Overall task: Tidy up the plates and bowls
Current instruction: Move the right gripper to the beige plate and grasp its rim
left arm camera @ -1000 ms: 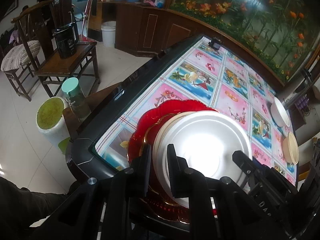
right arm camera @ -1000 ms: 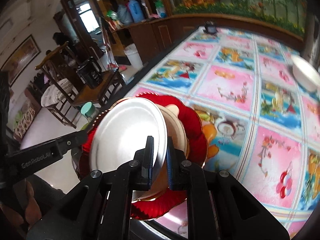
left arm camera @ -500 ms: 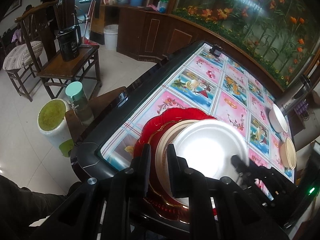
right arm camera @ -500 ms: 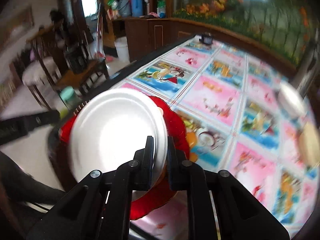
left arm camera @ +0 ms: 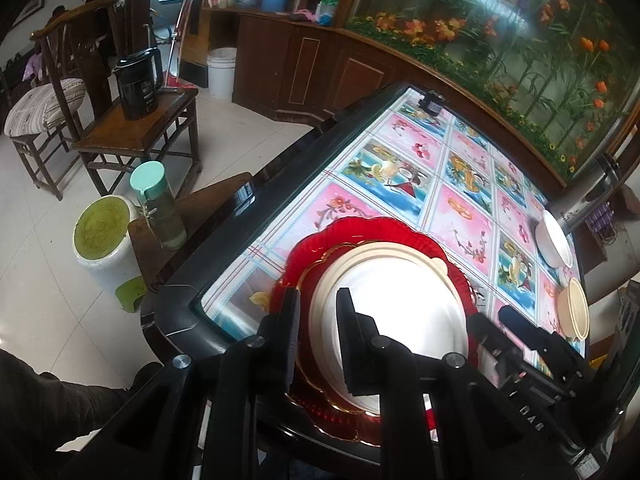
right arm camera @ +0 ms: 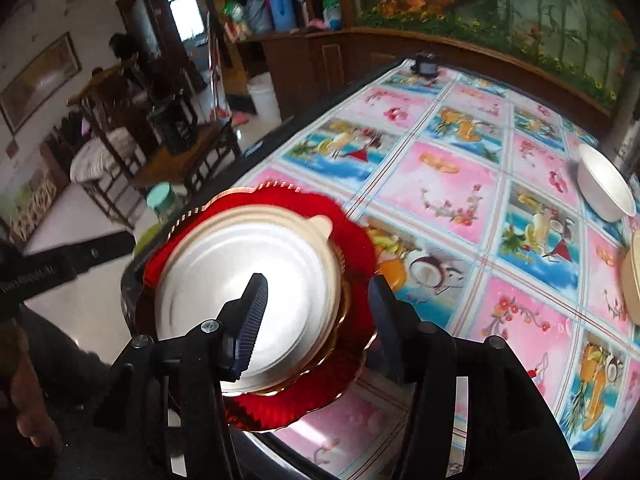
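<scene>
Lying flat on the stack, white plate [right arm camera: 248, 280] freed by just-parted right fingers [right arm camera: 252, 316]; left fingers [left arm camera: 290, 336] pinch its rim.

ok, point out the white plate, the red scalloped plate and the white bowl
white plate [right arm camera: 280, 280]: right wrist view, bare centre.
red scalloped plate [left arm camera: 376, 229]: left wrist view, far rim.
white bowl [right arm camera: 604, 188]: right wrist view, inner wall.

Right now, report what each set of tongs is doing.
Left tongs: shut on the rim of the beige plate.
Right tongs: open, jaws just been opening; white plate released on the stack.
</scene>
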The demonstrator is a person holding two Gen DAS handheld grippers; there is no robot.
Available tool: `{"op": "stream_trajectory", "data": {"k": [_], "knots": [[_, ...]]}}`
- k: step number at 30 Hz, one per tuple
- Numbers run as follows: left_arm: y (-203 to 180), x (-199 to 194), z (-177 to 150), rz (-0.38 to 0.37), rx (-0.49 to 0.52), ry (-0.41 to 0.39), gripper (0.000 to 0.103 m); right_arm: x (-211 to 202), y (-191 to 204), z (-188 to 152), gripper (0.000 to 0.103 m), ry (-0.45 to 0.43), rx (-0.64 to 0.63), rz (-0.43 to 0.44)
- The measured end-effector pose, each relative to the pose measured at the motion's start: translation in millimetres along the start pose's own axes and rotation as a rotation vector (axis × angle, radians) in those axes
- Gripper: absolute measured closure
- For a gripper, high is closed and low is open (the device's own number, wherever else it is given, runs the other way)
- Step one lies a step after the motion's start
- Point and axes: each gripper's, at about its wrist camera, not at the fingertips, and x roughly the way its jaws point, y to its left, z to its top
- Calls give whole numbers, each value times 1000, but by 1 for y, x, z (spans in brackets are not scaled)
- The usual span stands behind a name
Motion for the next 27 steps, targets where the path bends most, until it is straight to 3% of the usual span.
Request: {"op": "stream_trajectory", "data": {"k": [9, 17, 27], "knots": [[-37, -3, -6, -36, 90, 12, 85, -24, -33, 3, 50, -146, 109, 50], [-117, -3, -20, -102, 269, 44, 83, -43, -92, -1, 50, -208, 231, 26], [-241, 14, -48, -237, 458, 150, 54, -93, -212, -19, 50, -292, 402, -116]]}}
